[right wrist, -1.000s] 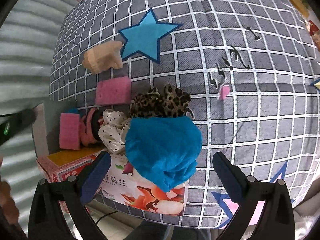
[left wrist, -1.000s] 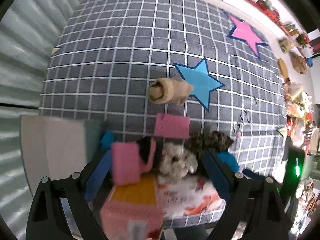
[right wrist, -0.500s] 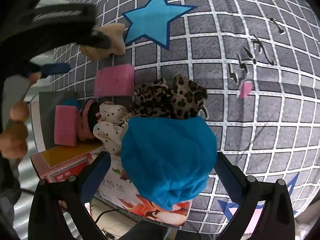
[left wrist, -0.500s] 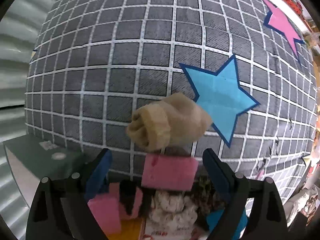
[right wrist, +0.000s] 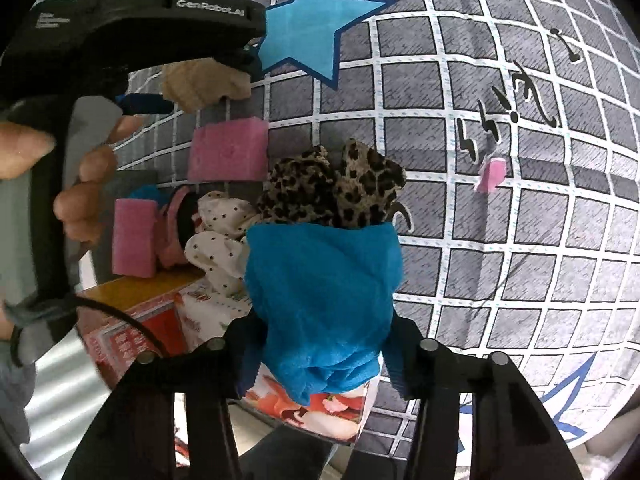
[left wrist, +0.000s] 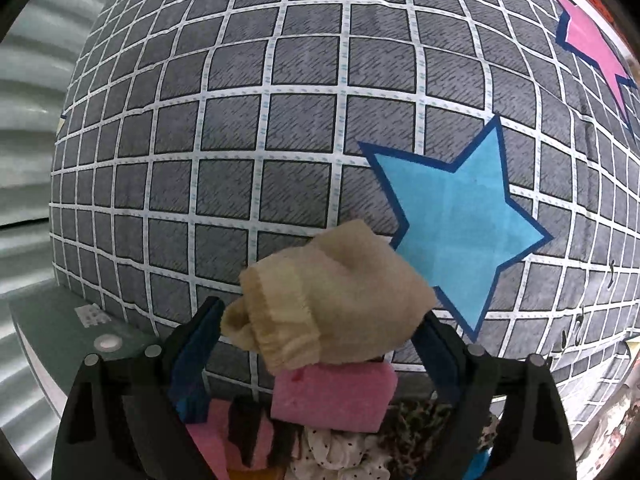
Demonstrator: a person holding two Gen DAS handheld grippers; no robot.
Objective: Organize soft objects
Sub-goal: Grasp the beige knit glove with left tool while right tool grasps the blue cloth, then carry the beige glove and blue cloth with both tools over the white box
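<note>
A rolled beige sock (left wrist: 328,296) lies on the grey checked cloth (left wrist: 280,120) beside a blue star print. My left gripper (left wrist: 320,336) is open, its fingers on either side of the sock; it also shows in the right wrist view (right wrist: 192,80) around the sock (right wrist: 204,84). My right gripper (right wrist: 320,340) is shut on a blue cloth (right wrist: 320,288) over a printed box (right wrist: 168,320). A pink sponge (right wrist: 228,154), a leopard-print cloth (right wrist: 336,184), a dotted white cloth (right wrist: 220,240) and another pink sponge (right wrist: 132,236) lie close together by the box.
A small pink scrap (right wrist: 492,174) lies on the cloth to the right. A blue star print (left wrist: 460,224) and a pink star print (left wrist: 588,44) mark the cloth. A grey-green surface (left wrist: 60,332) and ribbed wall lie to the left.
My left gripper has moved forward over the pile, and its fingers now flank the beige sock. My right gripper has closed on the blue cloth.
</note>
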